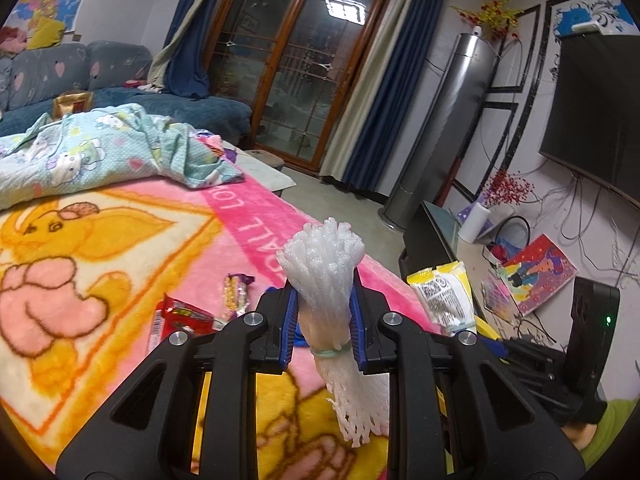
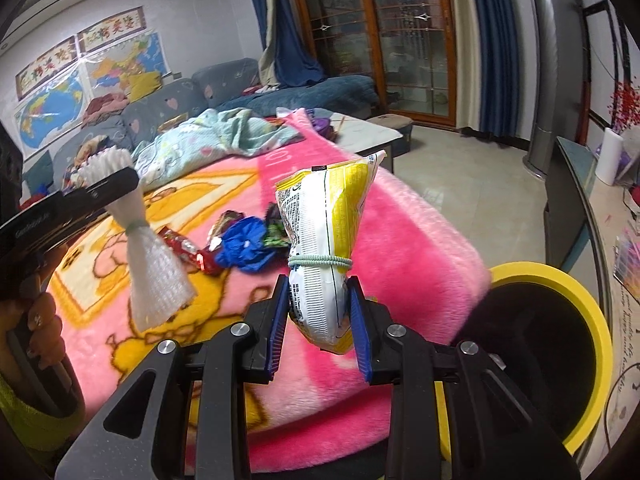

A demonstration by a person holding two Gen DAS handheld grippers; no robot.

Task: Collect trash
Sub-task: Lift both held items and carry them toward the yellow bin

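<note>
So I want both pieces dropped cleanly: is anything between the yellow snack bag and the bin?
Nothing visible. The yellow snack bag, held in the right gripper, has open air toward the yellow-rimmed bin at the blanket's edge.

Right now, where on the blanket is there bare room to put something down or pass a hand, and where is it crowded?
Bare: the pink blanket between the wrappers and the yellow-rimmed bin, and the cartoon print below the bunched teal cloth. Crowded: the middle, where the red wrapper, blue crumpled piece and more wrappers lie close together.
</note>
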